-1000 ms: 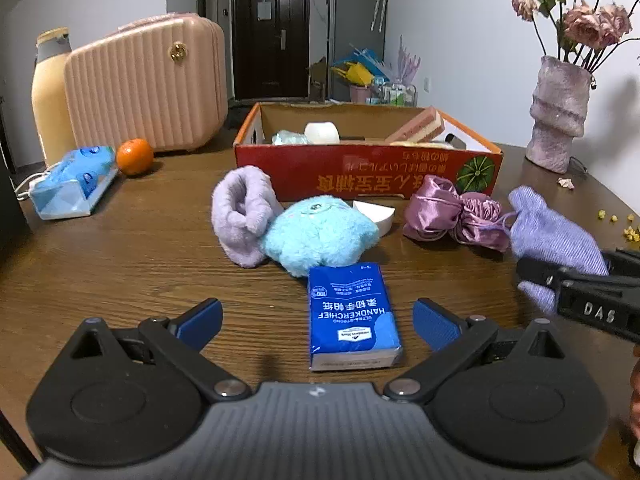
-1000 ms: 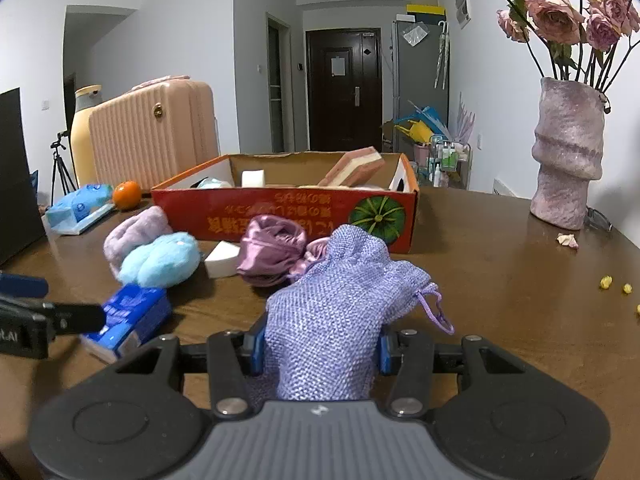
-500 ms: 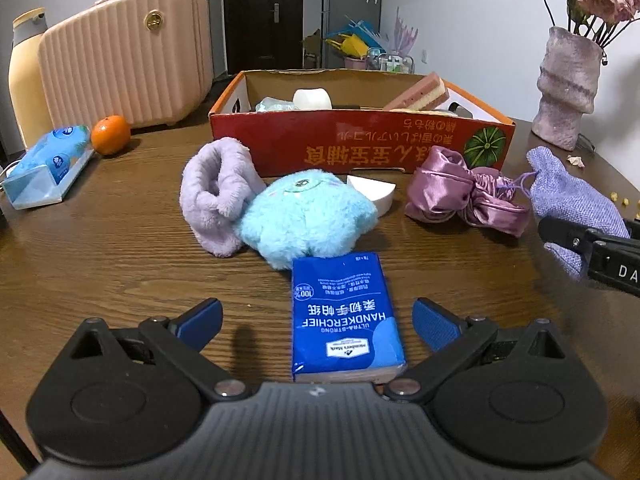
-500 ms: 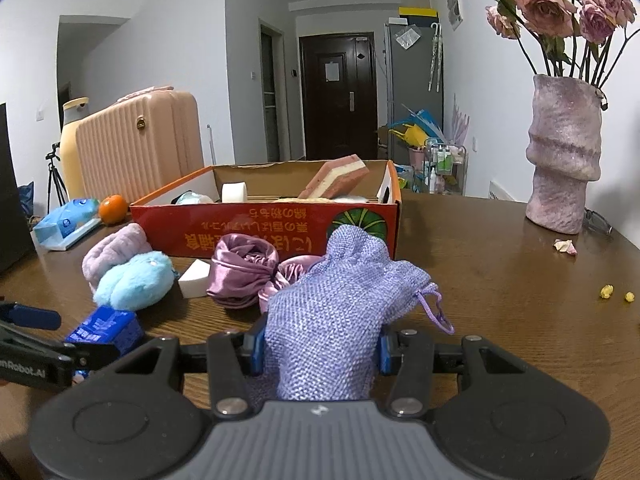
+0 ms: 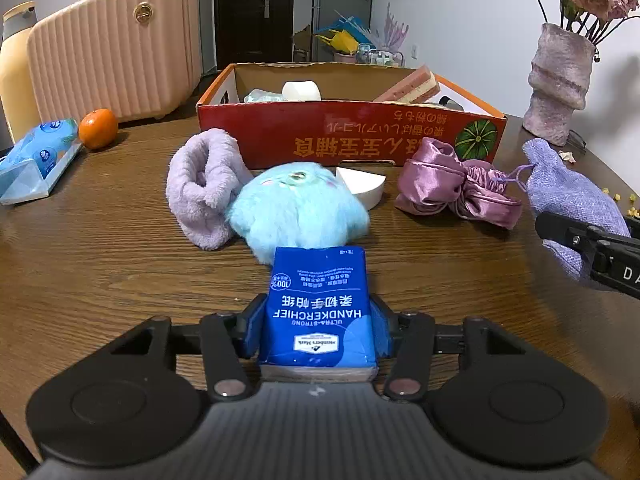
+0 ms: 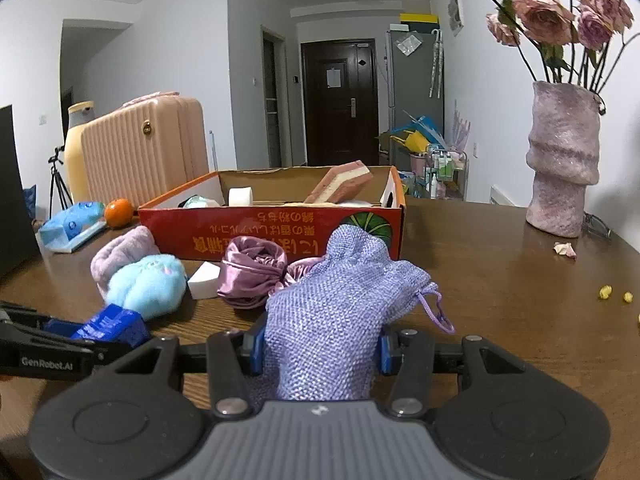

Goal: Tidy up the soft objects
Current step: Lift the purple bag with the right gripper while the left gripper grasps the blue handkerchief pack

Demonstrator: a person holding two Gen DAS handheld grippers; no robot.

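Observation:
My left gripper is shut on a blue handkerchief tissue pack on the wooden table. Just beyond it lie a light blue plush toy, a lilac fluffy cloth, a white sponge wedge and a purple satin pouch. My right gripper is shut on a lavender woven drawstring bag, also seen in the left wrist view. The red cardboard box stands behind them with a white roll and a pink sponge inside.
A pink suitcase and a yellow bottle stand at the back left, with an orange and a tissue packet in front. A vase of roses stands at the right. Yellow crumbs lie near the right edge.
My left gripper moved forward over the blue tissue pack and shut on it. My right gripper keeps hold of the lavender bag and has risen slightly.

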